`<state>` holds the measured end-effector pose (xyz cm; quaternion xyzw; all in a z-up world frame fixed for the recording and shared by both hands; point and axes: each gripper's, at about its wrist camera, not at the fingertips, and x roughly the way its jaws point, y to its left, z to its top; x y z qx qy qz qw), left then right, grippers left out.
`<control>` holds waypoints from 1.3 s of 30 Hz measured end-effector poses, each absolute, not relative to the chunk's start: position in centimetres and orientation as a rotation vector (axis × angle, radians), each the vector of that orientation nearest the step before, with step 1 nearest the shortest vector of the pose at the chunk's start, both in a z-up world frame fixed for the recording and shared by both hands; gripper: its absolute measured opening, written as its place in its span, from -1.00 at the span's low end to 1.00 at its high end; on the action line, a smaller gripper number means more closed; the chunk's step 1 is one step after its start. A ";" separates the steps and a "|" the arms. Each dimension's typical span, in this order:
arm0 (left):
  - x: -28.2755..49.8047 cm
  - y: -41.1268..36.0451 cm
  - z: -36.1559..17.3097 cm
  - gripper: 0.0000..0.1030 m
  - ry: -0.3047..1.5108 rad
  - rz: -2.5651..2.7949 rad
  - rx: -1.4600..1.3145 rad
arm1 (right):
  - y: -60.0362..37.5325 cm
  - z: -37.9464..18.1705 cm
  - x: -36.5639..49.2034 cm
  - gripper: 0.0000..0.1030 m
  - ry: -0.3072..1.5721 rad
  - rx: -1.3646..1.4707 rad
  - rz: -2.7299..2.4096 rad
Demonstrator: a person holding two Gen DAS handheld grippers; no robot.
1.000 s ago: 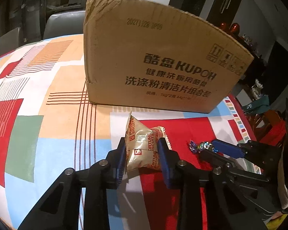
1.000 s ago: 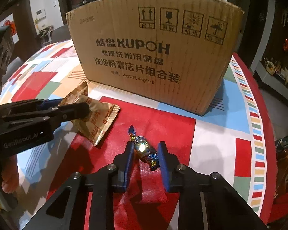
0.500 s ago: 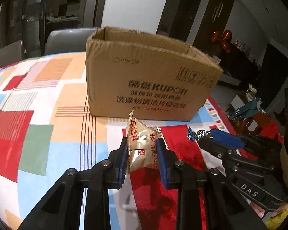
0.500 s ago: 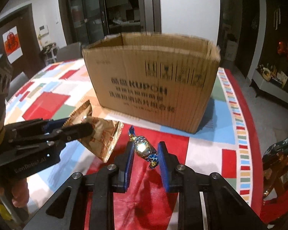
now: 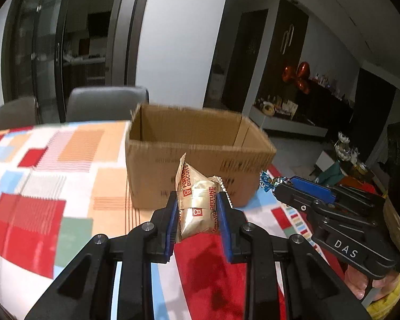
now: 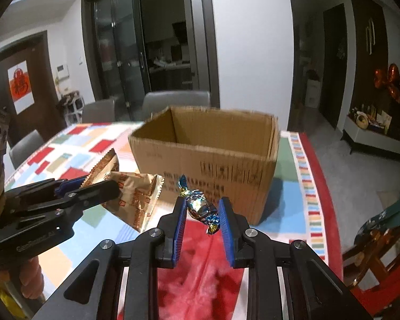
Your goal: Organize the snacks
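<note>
An open brown cardboard box [image 5: 200,157] [image 6: 208,154] stands on the table, and I look down past its near rim into it. My left gripper [image 5: 198,214] is shut on a gold biscuit packet [image 5: 197,200] held up in front of the box. In the right wrist view that packet [image 6: 136,200] shows at the left, pinched by the left gripper [image 6: 98,188]. My right gripper [image 6: 201,213] is shut on a blue and gold foil candy [image 6: 200,205]. The candy [image 5: 270,181] also peeks out at the tip of the right gripper in the left wrist view.
A patchwork tablecloth [image 5: 40,186] of red, blue, orange and green covers the table. Grey chairs [image 5: 106,104] stand behind the far edge. A low shelf with ornaments [image 6: 373,125] is at the right, and a wooden chair [image 6: 381,240] beside the table.
Both grippers have risen with their snacks. The box, first seen from its side, now shows its open top and sits lower and smaller in both views.
</note>
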<state>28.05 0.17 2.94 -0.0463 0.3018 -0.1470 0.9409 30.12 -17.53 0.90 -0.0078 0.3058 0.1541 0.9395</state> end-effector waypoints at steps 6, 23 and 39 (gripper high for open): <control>28.9 -0.1 5.4 -0.47 0.550 -0.289 -0.070 | -17.8 3.5 30.7 -0.49 0.561 0.001 0.303; 36.7 -1.1 9.7 -0.47 0.498 -0.248 0.024 | -18.0 7.6 36.4 -0.49 0.540 -0.008 0.266; 40.7 -3.2 9.2 0.22 0.609 -0.172 0.071 | -18.6 8.3 41.3 0.09 0.672 0.022 0.182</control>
